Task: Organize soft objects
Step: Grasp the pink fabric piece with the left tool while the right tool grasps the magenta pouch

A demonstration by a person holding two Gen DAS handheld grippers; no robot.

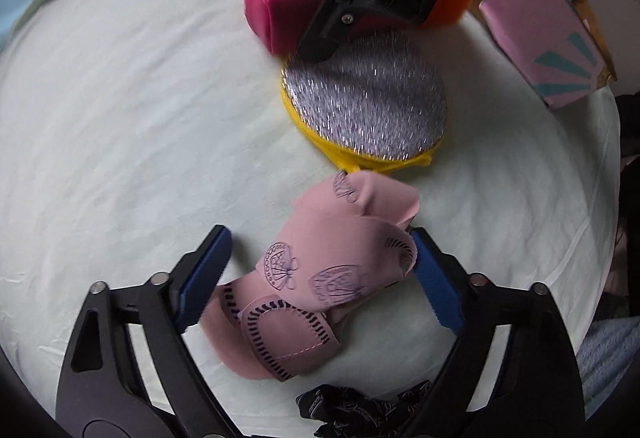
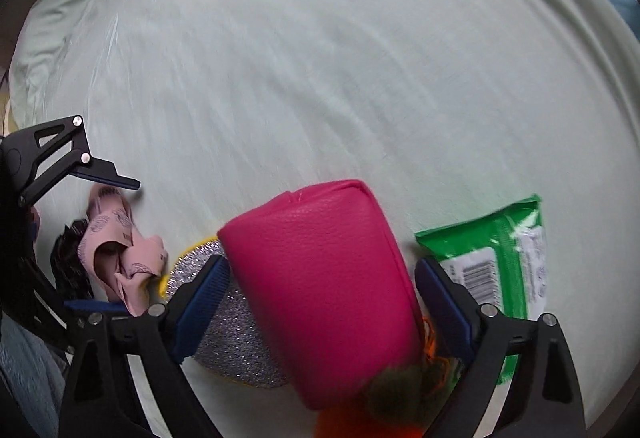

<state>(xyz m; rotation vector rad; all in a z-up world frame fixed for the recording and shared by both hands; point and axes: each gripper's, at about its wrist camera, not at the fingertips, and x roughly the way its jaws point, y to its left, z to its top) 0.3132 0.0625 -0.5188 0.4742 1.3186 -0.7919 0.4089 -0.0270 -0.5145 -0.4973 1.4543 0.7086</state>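
Soft objects lie clustered on a sheet-covered bed (image 1: 120, 118): left gripper (image 1: 320, 266) fingers spread around the pink cloth (image 1: 320, 258), right gripper (image 2: 320, 302) fingers spread around the magenta pouch (image 2: 320, 278). Closing may snag the sheet, or catch the silver scrubber (image 1: 368, 102) beneath the pouch.

- My left gripper (image 1: 320, 270) points steeply down at the pink printed cloth (image 1: 320, 278). Its jaws stand apart around the cloth. The right-hand blue pad (image 1: 434, 278) lies against the cloth's edge; the other pad stands clear.
- My right gripper (image 2: 322, 302), on the far side of the cloth, points straight down, jaws spread wide, neither pad visibly pressing.
- Seen from the left wrist, its black frame hangs well beyond the cloth.
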